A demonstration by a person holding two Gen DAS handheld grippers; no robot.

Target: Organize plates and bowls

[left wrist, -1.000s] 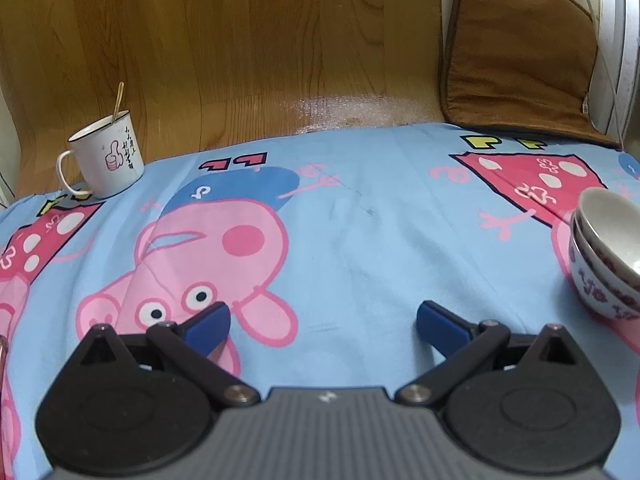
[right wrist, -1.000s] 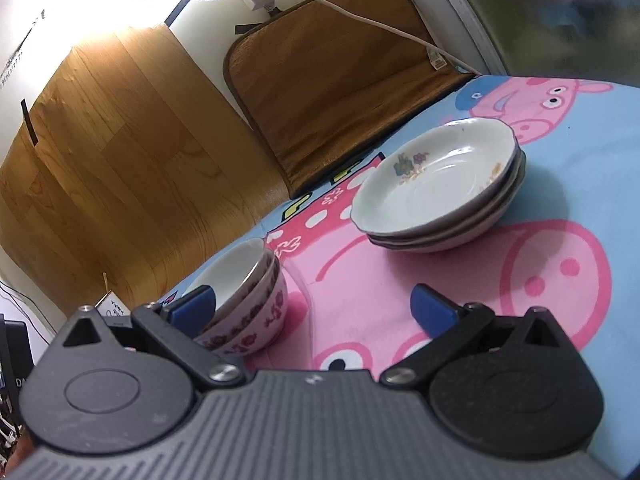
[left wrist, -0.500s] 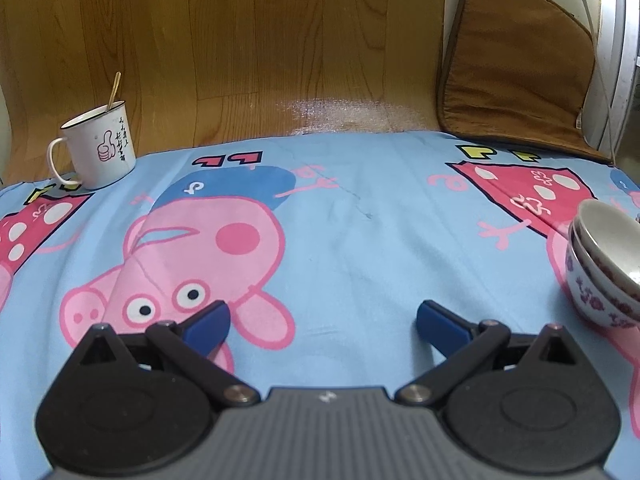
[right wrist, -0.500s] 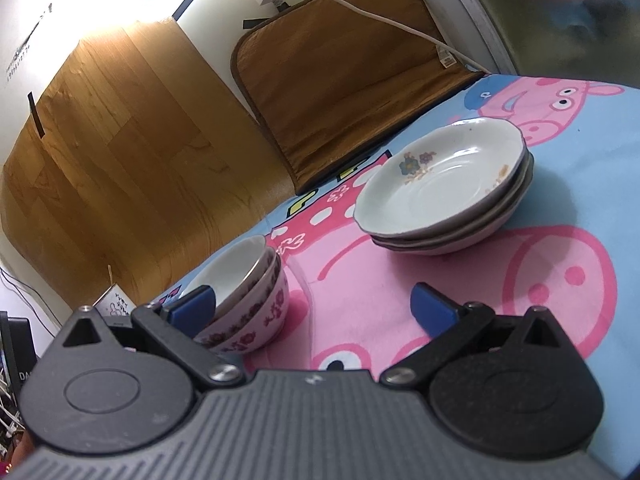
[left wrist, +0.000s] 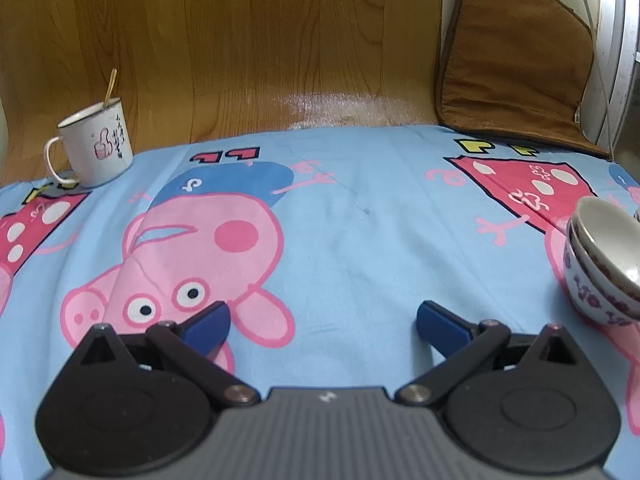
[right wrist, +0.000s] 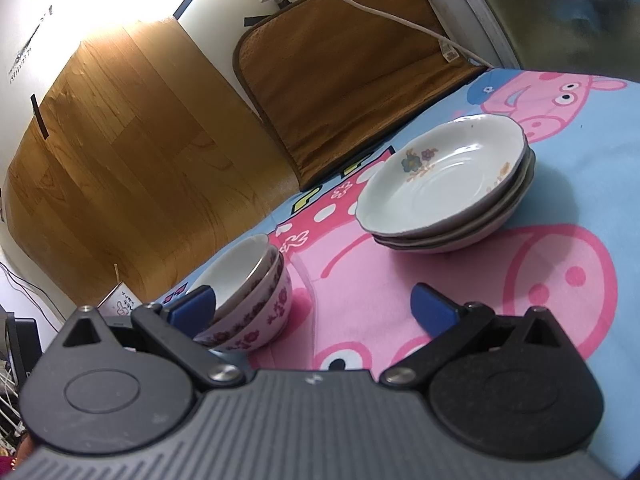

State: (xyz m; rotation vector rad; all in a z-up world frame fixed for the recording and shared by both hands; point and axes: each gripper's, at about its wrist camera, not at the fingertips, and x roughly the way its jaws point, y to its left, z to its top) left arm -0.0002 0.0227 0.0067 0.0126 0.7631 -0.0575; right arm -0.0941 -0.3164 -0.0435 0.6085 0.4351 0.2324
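A stack of small flowered bowls (right wrist: 248,292) sits on the blue cartoon tablecloth (right wrist: 560,184); it also shows at the right edge of the left wrist view (left wrist: 604,264). A stack of white floral plates (right wrist: 444,176) sits to its right in the right wrist view. My right gripper (right wrist: 316,308) is open and empty, hovering just in front of the bowls, its left fingertip overlapping the bowl stack in view. My left gripper (left wrist: 320,324) is open and empty over bare cloth, left of the bowls.
A white mug (left wrist: 96,144) with a spoon stands at the far left on the tablecloth (left wrist: 360,220). A brown cushion (left wrist: 516,60) leans on the wall at the back right. A wood-grain panel (left wrist: 240,40) lines the back. A power cord (right wrist: 360,4) hangs above the cushion.
Both grippers have drifted slightly; the left view has tilted up and pulled back a little, the right view has shifted a little. Both stay open and empty. Nothing on the table has moved.
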